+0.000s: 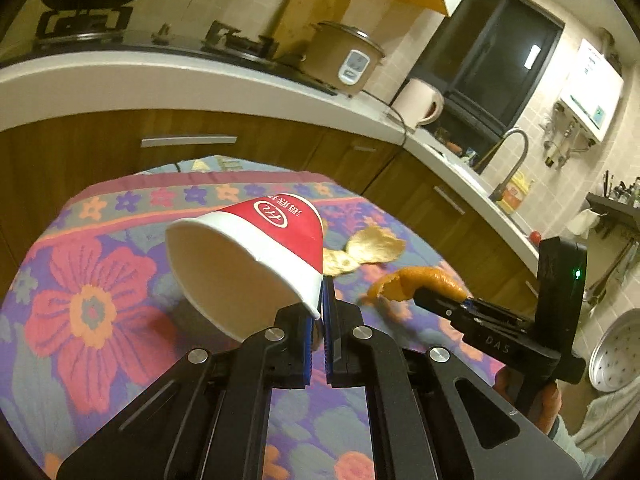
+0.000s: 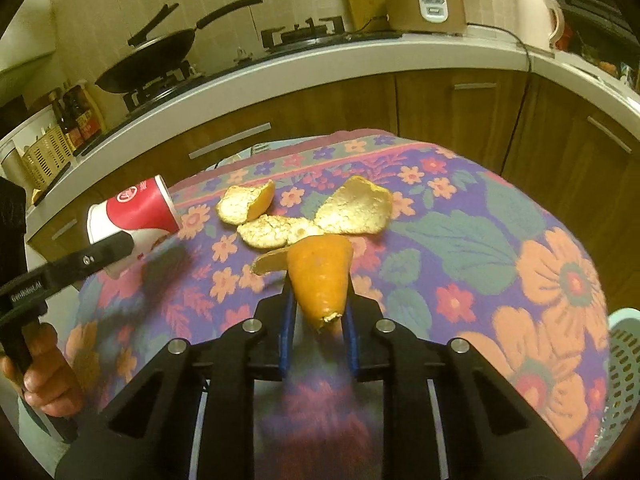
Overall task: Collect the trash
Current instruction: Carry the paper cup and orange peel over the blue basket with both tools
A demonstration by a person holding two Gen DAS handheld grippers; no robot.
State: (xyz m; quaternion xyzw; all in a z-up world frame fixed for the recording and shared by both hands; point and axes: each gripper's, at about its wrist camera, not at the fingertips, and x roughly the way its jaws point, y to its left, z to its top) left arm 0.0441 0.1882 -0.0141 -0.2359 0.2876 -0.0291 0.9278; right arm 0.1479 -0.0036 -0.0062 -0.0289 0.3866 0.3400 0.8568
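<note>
My left gripper [image 1: 322, 300] is shut on the rim of a red-and-white paper cup [image 1: 256, 256] and holds it tilted above the flowered tablecloth [image 1: 92, 280]; the cup also shows at the left of the right wrist view [image 2: 136, 212]. My right gripper [image 2: 318, 300] is shut on an orange peel [image 2: 320, 276], lifted off the cloth; this held peel shows in the left wrist view [image 1: 420, 282] too. More orange peel pieces [image 2: 316, 216] lie on the cloth beyond it, also seen behind the cup [image 1: 372, 248].
A pale green perforated basket [image 2: 624, 380] stands at the table's right edge. A kitchen counter [image 2: 360, 52] with a wok [image 2: 148, 68], rice cooker [image 2: 424, 0] and kettle [image 2: 536, 16] curves behind the table. Wooden cabinets [image 1: 240, 140] stand below it.
</note>
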